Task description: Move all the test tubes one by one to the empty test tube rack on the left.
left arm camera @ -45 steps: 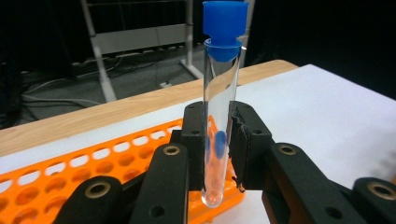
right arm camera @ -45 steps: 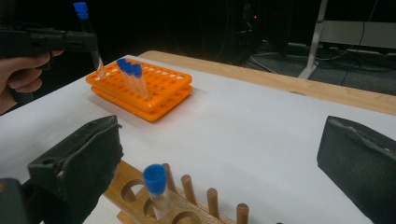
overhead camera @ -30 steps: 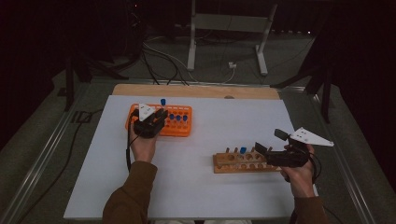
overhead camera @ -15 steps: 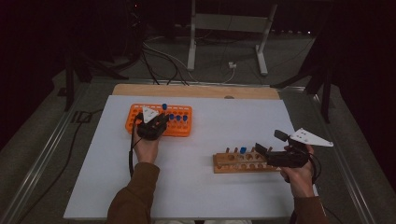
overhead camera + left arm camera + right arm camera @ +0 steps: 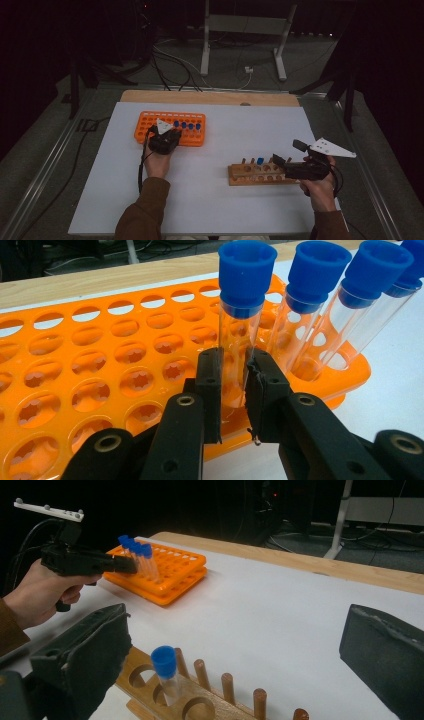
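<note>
The left tool (image 5: 233, 385) has its jaws closed on the glass wall of a blue-capped tube (image 5: 241, 310), low on its body, while the tube stands in a near-edge hole of the orange rack (image 5: 100, 370). The tube's long axis runs upright, tilted only slightly, and the jaws meet it from the near side, across that axis. So I judge the coming move to be a straight lift along the tube until its bottom clears the hole; a sideways pull first would lever it against the rim. Three more capped tubes (image 5: 320, 295) stand just to its right, close enough that the lift should stay vertical.

In the high view the orange rack (image 5: 145, 125) sits far left on the table (image 5: 210, 200) and the wooden rack (image 5: 240, 175) near right, well apart. The right tool (image 5: 280, 162) hangs open over the wooden rack, its jaws spread wide, with one capped tube (image 5: 164, 672) already standing there. The left hand (image 5: 156, 162) is the nearer to the gripped tube.
</note>
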